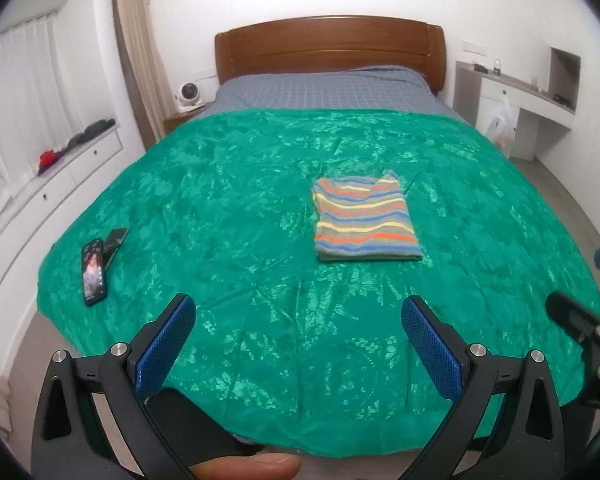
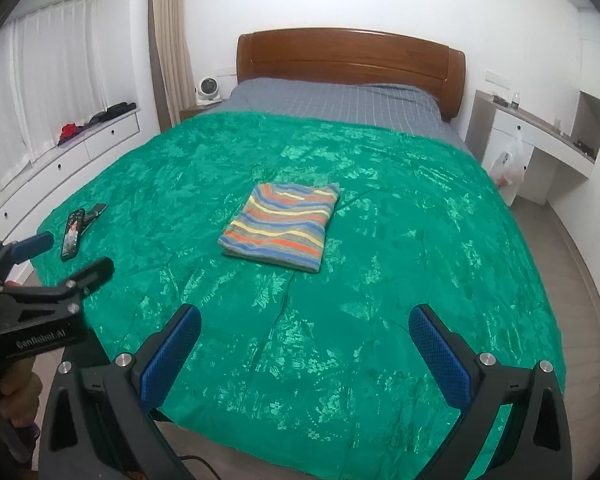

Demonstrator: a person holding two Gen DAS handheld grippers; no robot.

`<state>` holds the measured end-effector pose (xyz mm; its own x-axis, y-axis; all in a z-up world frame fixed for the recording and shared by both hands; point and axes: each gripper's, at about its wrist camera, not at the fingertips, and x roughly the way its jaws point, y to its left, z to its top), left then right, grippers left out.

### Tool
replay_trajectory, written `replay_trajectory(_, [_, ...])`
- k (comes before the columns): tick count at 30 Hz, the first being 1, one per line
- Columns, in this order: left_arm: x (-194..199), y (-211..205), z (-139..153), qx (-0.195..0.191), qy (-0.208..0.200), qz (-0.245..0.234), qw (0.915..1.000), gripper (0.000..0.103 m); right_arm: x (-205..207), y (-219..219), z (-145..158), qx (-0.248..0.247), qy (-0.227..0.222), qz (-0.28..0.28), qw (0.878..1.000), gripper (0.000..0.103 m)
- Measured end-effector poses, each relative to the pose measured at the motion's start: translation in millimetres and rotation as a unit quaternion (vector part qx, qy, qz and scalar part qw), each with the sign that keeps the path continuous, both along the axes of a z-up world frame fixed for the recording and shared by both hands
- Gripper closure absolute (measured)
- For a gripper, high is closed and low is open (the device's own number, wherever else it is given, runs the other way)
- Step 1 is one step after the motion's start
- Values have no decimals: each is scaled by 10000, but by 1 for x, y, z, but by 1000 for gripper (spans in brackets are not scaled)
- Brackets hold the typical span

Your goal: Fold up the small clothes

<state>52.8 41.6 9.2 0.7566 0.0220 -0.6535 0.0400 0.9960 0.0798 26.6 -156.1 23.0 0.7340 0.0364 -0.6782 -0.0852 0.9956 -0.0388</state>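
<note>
A striped garment (image 1: pixel 365 219) in orange, yellow, blue and grey lies folded into a flat rectangle on the green bedspread (image 1: pixel 260 320), near the bed's middle. The right wrist view shows the same striped garment (image 2: pixel 281 236) ahead and slightly left. My left gripper (image 1: pixel 298 312) hovers over the foot of the bed, open and empty, well short of the garment. My right gripper (image 2: pixel 305 322) is also open and empty, held back from the cloth. The left gripper (image 2: pixel 70 250) appears at the left edge of the right wrist view, a hand on its handle.
Two phones (image 1: pixel 96 264) lie on the bedspread's left side. A wooden headboard (image 1: pixel 328 46) and grey sheet (image 1: pixel 324 88) are at the far end. White drawers (image 1: pixel 52 188) line the left wall; a desk (image 1: pixel 516 96) with a hanging plastic bag (image 1: pixel 502 126) stands right.
</note>
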Motion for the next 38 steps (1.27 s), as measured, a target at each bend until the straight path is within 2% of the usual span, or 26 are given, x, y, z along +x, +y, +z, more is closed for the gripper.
replay_trajectory(6, [-3,4,0,-53,-1,57,10000,0,1,4,-4,259,177,121,9994,0])
replay_trajectory(11, [-4,3,-1,-50,22,41,10000,0,-3,15,0,159,131,283,9994,0])
replay_trajectory(17, [-4,3,-2,-41,43,14,10000,0,-4,15,-2,-30,115,183,9998,0])
replay_trajectory(38, [-2,0,-9,-1,58,-24,10000,0,-2,3,-9,-25,182,51,9998,0])
